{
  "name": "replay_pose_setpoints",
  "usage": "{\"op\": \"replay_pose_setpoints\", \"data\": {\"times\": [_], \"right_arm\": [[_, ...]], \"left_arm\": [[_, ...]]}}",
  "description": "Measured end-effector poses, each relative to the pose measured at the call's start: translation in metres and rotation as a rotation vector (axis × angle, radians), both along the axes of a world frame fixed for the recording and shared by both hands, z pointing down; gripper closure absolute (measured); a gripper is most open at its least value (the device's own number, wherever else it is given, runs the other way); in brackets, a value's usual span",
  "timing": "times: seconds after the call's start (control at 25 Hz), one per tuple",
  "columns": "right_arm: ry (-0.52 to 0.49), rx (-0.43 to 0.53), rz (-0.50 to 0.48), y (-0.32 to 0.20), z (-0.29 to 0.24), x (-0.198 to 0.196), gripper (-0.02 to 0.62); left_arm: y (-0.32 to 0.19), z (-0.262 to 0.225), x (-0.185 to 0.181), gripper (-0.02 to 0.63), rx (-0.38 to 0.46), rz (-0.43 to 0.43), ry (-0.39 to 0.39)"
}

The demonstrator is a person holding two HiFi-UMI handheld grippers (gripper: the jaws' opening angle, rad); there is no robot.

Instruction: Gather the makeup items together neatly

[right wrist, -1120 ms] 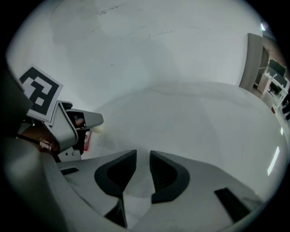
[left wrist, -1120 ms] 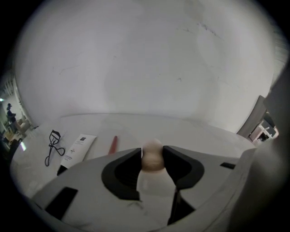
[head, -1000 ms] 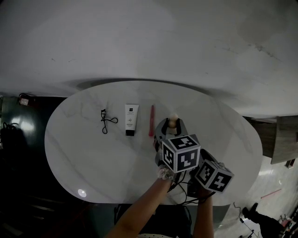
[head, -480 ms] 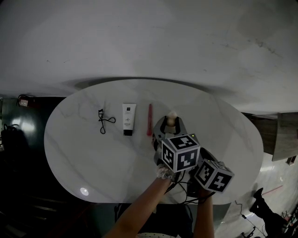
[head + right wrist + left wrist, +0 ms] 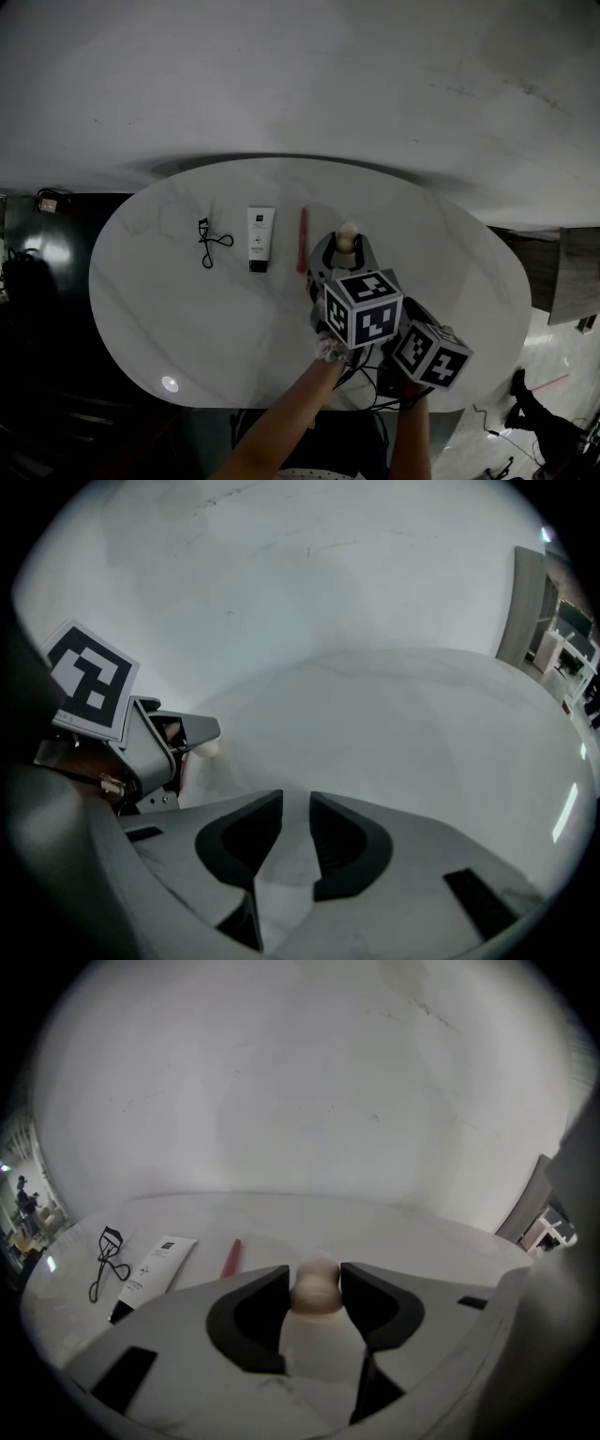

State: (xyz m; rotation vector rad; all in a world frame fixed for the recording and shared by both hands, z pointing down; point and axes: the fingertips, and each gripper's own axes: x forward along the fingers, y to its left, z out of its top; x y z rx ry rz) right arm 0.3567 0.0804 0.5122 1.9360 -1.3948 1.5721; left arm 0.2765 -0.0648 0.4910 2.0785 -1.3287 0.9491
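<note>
A beige makeup sponge (image 5: 348, 238) stands upright on the white oval table (image 5: 187, 319), right of centre. My left gripper (image 5: 347, 247) reaches round it. In the left gripper view its jaws are opening, and both pads still touch the sides of the sponge (image 5: 314, 1290). To the sponge's left lie a red pencil (image 5: 302, 240), a white tube with a black cap (image 5: 261, 239) and a black eyelash curler (image 5: 211, 244), in a row. My right gripper (image 5: 295, 808) hovers just behind and to the right of the left one, its jaws a narrow gap apart with nothing between them.
A pale wall rises beyond the table's far edge. Dark floor and furniture surround the table on the left. Cables hang below the grippers at the table's near edge (image 5: 366, 380).
The head view has shifted slightly. The left gripper stays around the sponge, and the pencil, tube and curler lie where they were.
</note>
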Motion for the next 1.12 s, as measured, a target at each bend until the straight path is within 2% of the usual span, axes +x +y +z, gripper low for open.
{"op": "replay_pose_setpoints", "data": {"times": [0.56,0.72,1.12], "right_arm": [[0.000,0.002,0.004,0.0005,-0.0001,0.0003,0.480],[0.000,0.005,0.002,-0.0001,-0.0005,0.0000,0.480],[-0.018,0.013,0.017,0.0002,0.0003,-0.0008,0.480]], "left_arm": [[-0.0019,-0.0015,-0.0021,0.391,-0.022,-0.078,0.040],[-0.0021,-0.0049,-0.0007,0.390,-0.022,-0.079,0.072],[-0.0017,-0.0068,-0.0017,0.359,-0.024,-0.076,0.091]]}}
